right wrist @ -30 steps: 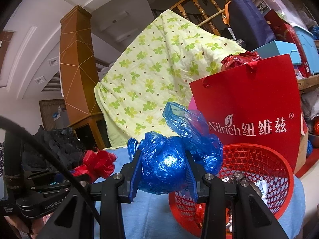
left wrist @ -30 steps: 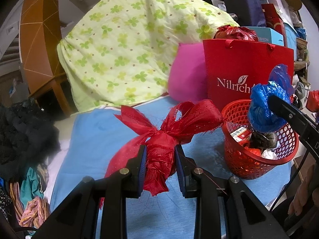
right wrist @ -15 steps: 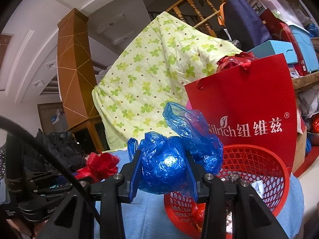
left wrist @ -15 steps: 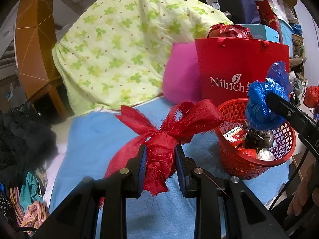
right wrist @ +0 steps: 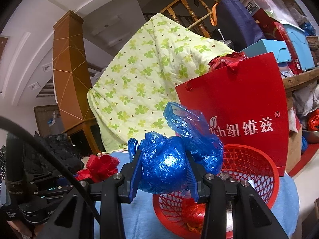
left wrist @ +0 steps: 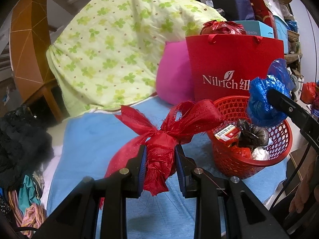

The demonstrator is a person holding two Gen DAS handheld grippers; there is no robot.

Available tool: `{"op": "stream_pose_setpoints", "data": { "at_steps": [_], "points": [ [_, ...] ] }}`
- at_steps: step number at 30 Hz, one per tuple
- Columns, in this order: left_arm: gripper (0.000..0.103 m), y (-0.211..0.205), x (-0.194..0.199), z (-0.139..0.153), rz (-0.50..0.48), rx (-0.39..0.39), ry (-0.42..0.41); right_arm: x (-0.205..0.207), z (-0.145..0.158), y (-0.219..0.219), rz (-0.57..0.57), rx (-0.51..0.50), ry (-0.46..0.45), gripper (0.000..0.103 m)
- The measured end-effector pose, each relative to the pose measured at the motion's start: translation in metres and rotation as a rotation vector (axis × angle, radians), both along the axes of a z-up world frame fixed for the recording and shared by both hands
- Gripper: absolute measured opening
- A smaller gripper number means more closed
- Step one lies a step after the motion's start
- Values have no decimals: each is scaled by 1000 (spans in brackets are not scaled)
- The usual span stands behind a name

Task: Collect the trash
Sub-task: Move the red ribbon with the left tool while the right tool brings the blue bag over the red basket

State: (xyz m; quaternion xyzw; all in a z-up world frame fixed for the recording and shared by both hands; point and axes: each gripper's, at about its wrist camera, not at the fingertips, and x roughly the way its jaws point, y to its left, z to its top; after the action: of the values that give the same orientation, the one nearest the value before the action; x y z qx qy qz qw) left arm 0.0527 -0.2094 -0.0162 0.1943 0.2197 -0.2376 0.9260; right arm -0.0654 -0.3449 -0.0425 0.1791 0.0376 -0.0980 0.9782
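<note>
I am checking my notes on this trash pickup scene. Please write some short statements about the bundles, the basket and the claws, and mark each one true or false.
1. The left claw is shut on the red mesh bundle. True.
2. The right claw is empty. False: it grips the blue plastic bag.
3. The red basket already holds trash. True: a black bag and a small carton lie inside.
4. The red paper bag lies flat on the blue cloth. False: it stands upright behind the basket.
5. The blue bag is inside the basket. False: it is held above it.
</note>
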Motion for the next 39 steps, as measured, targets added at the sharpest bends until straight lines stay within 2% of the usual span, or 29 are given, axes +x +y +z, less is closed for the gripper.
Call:
{"op": "stream_pose_setpoints", "data": {
  "at_steps": [39],
  "points": [
    [29,-43,-14,-15,-92,50,9,-37,-12,-34,-94,87,-7,44]
  ]
}}
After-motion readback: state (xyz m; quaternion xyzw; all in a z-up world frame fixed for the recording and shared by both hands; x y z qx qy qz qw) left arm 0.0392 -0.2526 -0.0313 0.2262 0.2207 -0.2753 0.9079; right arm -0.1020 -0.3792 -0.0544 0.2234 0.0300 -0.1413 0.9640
